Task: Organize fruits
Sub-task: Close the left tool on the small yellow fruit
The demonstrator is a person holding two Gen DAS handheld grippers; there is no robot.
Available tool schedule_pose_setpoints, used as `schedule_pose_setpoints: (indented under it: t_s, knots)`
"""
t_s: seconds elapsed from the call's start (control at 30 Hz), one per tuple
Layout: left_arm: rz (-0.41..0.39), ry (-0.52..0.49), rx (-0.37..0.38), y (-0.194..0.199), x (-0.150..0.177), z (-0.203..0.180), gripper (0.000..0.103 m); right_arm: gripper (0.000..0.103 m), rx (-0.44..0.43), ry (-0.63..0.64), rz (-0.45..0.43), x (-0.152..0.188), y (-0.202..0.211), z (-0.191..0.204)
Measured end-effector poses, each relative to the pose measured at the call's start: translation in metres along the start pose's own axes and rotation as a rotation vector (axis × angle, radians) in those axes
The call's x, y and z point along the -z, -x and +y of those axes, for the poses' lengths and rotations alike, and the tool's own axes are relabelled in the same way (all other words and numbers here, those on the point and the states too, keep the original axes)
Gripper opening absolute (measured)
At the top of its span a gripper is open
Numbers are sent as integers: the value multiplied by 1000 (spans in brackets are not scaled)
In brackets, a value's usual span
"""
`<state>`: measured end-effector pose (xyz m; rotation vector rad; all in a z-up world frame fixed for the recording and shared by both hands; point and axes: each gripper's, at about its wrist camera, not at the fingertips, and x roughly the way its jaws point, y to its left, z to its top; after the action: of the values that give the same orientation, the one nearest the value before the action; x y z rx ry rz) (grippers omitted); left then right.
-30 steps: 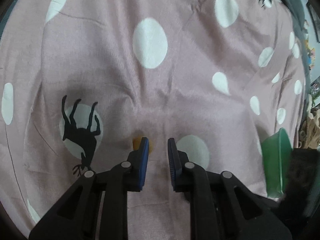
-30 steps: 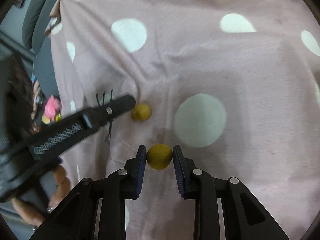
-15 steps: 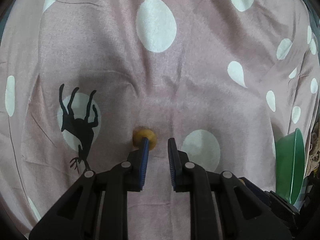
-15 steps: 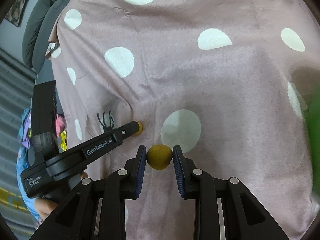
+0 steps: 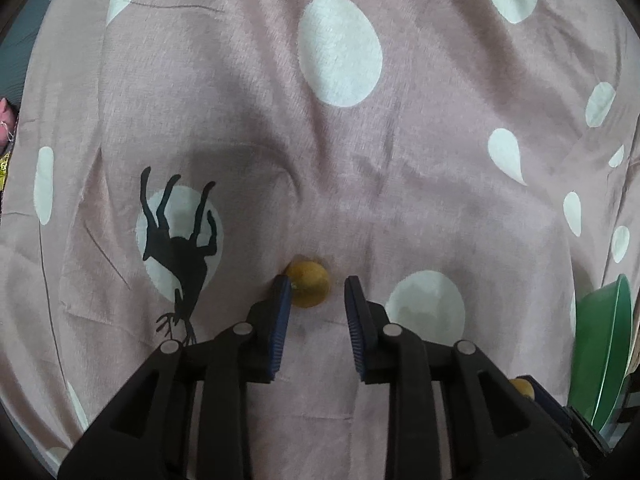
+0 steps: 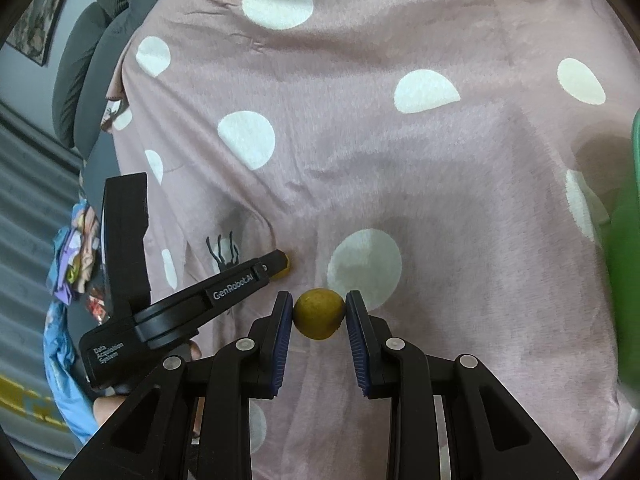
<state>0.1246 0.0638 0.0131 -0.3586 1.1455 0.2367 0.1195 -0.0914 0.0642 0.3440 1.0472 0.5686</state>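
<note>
Two small yellow fruits are noted: one clenched across its middle by the right gripper, one on the pink blanket between the left gripper's released fingers; both probably light, firm, roll-prone.

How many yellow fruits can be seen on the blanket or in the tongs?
2. One yellow fruit is clamped in the right tongs; the other fruit lies on the pink blanket between the open left tongs. The green bowl could hide more.
</note>
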Motion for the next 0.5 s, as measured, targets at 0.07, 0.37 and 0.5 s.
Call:
schedule_pose_setpoints:
  t_s: [0.07,0.37,0.5]
  knots:
    - [-14,-7,-16,-2,-2,-2,28,30,-4,-4,-5,-1,1,-1]
    - [-28,-34,-50,-24,-16,-23,27,30,-10,-19,-12,-2,4,-4]
    - [-22,-19,-26,-38,-19,-21,23,30,-6,-22,-17,-2,6,-5]
